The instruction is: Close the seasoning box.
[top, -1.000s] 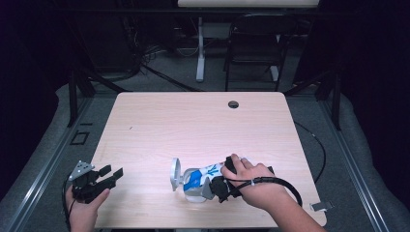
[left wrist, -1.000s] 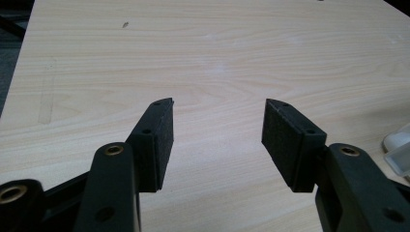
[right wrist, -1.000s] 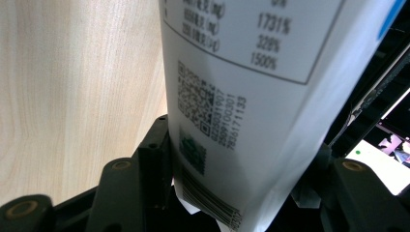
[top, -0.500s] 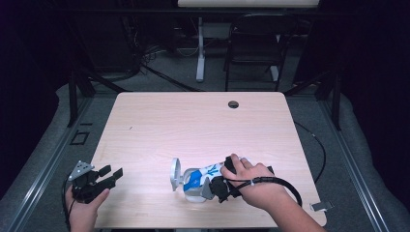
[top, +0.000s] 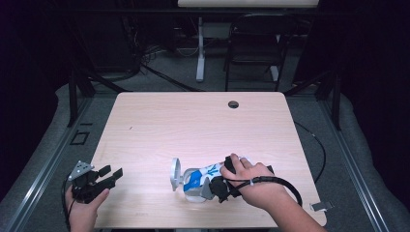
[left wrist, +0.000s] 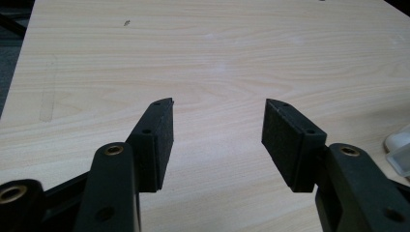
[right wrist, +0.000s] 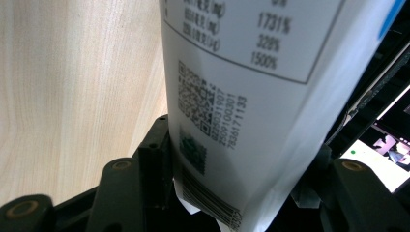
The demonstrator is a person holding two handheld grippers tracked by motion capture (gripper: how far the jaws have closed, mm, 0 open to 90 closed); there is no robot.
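The pouch (top: 196, 178) lay on its side at lower centre of the bench (top: 193, 121), unchanged from a second before. The right gripper (top: 212, 186) stayed clamped on its end, the left gripper (top: 112, 175) idle, fingers wide, empty. A pause, I'd judge.

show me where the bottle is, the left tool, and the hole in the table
bottle (top: 196, 179), high view, on its blue label.
left tool (top: 116, 174), high view, between its open jaw tips.
hole (top: 233, 104), high view, at its dark middle.
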